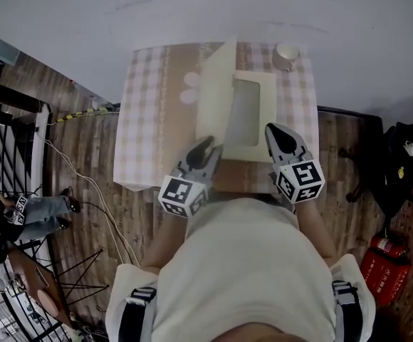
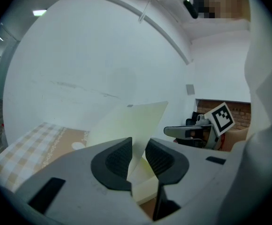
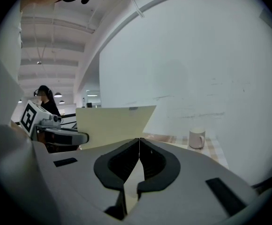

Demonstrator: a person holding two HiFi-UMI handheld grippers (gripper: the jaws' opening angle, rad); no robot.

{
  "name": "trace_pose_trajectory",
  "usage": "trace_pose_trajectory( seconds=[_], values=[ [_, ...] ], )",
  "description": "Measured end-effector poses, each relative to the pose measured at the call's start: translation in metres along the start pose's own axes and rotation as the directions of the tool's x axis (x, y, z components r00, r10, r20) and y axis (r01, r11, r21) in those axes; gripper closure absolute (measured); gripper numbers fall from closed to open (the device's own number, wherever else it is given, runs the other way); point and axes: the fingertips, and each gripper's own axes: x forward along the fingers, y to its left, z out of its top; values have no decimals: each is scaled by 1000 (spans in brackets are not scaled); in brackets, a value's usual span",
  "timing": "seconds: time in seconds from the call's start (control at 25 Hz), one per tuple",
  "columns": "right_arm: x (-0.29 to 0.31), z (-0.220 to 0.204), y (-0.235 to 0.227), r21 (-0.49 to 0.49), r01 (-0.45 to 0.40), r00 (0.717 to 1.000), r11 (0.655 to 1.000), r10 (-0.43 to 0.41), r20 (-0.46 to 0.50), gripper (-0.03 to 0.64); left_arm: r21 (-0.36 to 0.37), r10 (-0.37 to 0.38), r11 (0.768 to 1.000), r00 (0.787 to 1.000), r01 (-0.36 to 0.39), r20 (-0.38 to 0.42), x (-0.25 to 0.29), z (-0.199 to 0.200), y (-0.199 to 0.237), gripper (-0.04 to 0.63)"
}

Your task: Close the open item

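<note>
A flat cream box [image 1: 249,152] lies open mid-table [image 1: 141,127], its long axis running away from the person, lid [image 1: 217,91] upright along its left edge. The left gripper [image 2: 138,149] is spread around the lid; the right gripper [image 3: 139,142] is pressed together, empty.

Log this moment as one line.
item: cream box, lid raised | left claw: lid between jaws, gap at one pad | right claw: shut, by box's near right corner | mug: beyond box

You lean over a checked table [image 1: 144,120], left gripper [image 1: 205,148] at the raised lid [image 1: 217,91] of a pale yellow box [image 1: 267,112], right gripper [image 1: 280,135] at its near right corner, a mug [image 1: 287,54] beyond.
</note>
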Motion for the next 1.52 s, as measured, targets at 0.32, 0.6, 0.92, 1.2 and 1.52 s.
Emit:
trace_pose_trajectory(
  seconds=[0.32,0.6,0.92,1.2,1.52],
  values=[
    [-7,-4,-40,-1,-40,999,999,40,-23,615,-1,27,1000,998,-27,-57,21,-19,-25,509],
    [-8,-7,-61,-28,-84,995,996,83,-47,616,7,61,998,991,-60,-117,37,-44,-42,500],
    [10,-2,-81,-76,-136,989,988,131,-61,616,30,90,996,981,-86,-175,53,-65,-56,494],
    [41,-11,-87,-126,-205,974,971,190,-123,617,58,107,994,965,-96,-240,64,-86,-61,491],
    [75,-50,-83,-167,-273,941,947,227,-250,617,121,134,988,944,-101,-303,71,-107,-64,490]
  ],
)
